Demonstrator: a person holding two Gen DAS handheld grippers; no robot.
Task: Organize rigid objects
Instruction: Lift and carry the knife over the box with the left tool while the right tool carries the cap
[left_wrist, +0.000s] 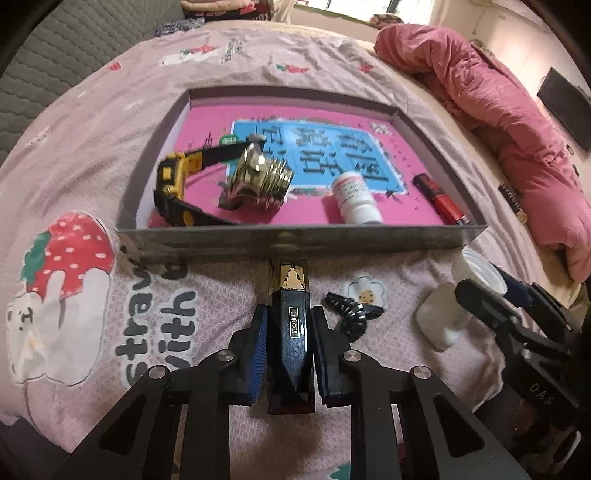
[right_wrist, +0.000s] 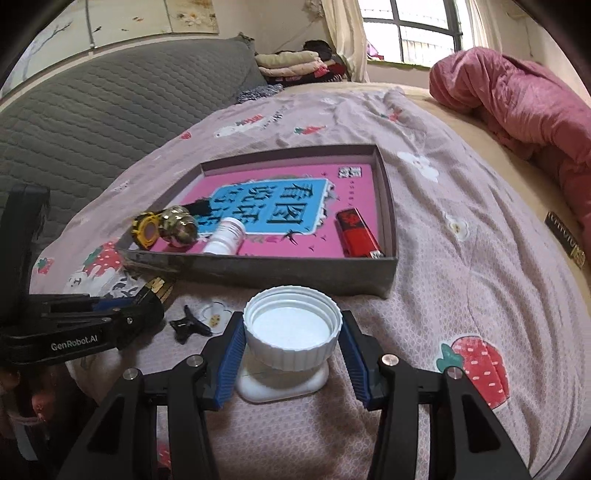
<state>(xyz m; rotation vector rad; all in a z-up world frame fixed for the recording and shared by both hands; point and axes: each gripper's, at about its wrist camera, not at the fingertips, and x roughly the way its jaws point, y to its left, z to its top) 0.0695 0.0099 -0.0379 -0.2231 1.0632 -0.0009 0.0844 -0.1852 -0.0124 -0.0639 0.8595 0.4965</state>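
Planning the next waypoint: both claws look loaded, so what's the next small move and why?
Probably lift the left claw and carry its black bottle forward over the box's near wall. The bottle is clamped between the pads, and its tip sits low against that wall, so it cannot slide straight in. The right claw straddles the white jar on the bedspread; contact unclear.

A pale pink bedsheet printed with red strawberries and white flowers (right_wrist: 461, 206) covered the bed. A crumpled rose-pink quilt (right_wrist: 517, 107) lay heaped along its far right edge, and a grey quilted padded headboard (right_wrist: 92, 122) rose on the left. Beyond the bed, a stack of folded clothes in cream, pink and dark colours (right_wrist: 295, 64) sat near a dark-framed window (right_wrist: 413, 29) with a pale curtain (right_wrist: 343, 33) beside it. A flat black panel (left_wrist: 565, 107) hung on the right wall.
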